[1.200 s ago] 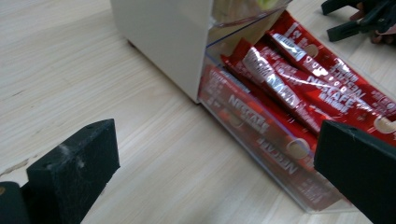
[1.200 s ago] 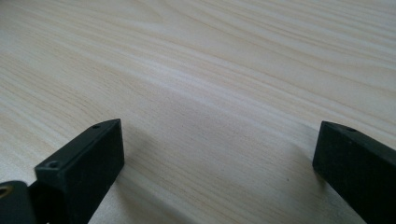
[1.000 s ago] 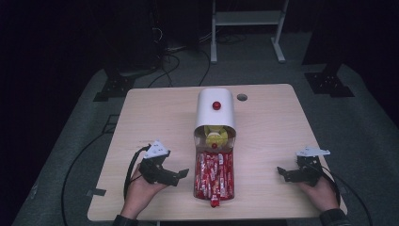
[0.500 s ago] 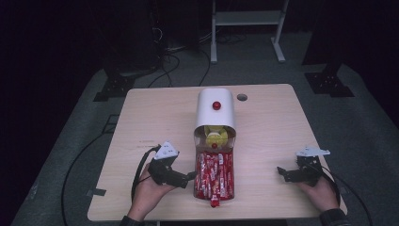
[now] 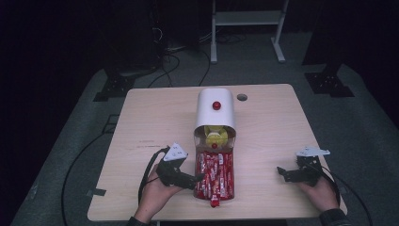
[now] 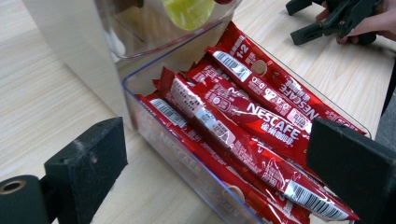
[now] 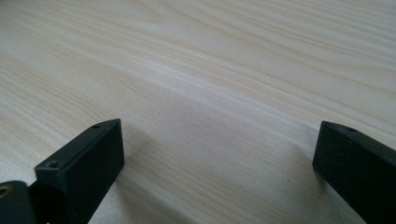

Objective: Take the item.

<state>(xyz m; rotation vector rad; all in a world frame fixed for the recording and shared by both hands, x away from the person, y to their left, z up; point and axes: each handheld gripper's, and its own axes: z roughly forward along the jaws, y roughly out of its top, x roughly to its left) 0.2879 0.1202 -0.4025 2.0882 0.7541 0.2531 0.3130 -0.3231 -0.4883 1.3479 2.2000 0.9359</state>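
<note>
Your left gripper is right at the near-left wall of the clear tray, and nothing is picked yet. Its jaws have just been closing a touch, but they stand spread wide, with the tray's wall and the red coffee sticks lying between them and no pad pressing on anything. So you're at the reach, not the grasp.

The sticks are where the work is: a full layer of red Nescafe sachets packed lengthwise in the tray, which sits pulled out in front of the white dispenser at the middle of the worktop. 1 stick pokes out past the tray's near end toward you. Inside the dispenser's opening there's something yellow; I can't tell what it is.

Your right gripper rests at the right side of the worktop, well apart from the tray, jaws spread over bare wood, holding nothing.

My read: the approach is nearly done. Left to do is to settle the jaws on 1 stick, pinch it, and lift it clear. The topmost stick, lying slantwise across the others, looks the easiest to take.
</note>
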